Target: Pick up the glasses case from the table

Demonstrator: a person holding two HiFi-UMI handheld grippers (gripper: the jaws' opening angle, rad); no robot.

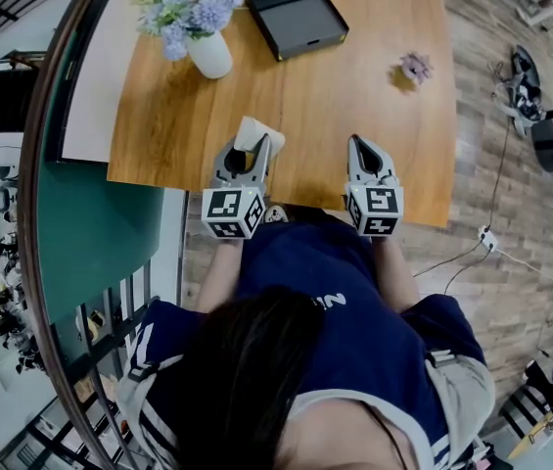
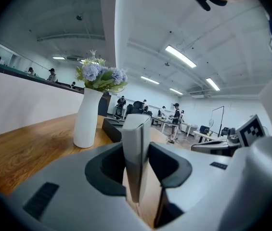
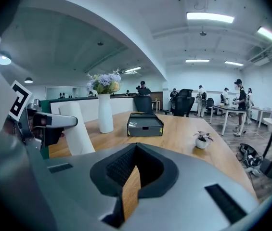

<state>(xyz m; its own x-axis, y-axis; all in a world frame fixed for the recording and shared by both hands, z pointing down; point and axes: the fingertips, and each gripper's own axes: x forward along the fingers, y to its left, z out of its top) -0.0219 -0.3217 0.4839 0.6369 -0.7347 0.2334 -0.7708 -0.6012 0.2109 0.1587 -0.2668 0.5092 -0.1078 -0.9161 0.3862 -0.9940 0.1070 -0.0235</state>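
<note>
White glasses case stands upright in the jaws of your left gripper — clamped, over the near edge of the table. Your right gripper is closed on nothing.

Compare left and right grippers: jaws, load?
Load: the left gripper is clamped on the white glasses case, which stands upright between its pads; the right gripper holds nothing.
Jaws: the left gripper's jaws stay apart by the case's thickness, while the right gripper's jaws meet at the tips.
Shared: both sit side by side at the near edge of the wooden table, pointing away from the person.
</note>
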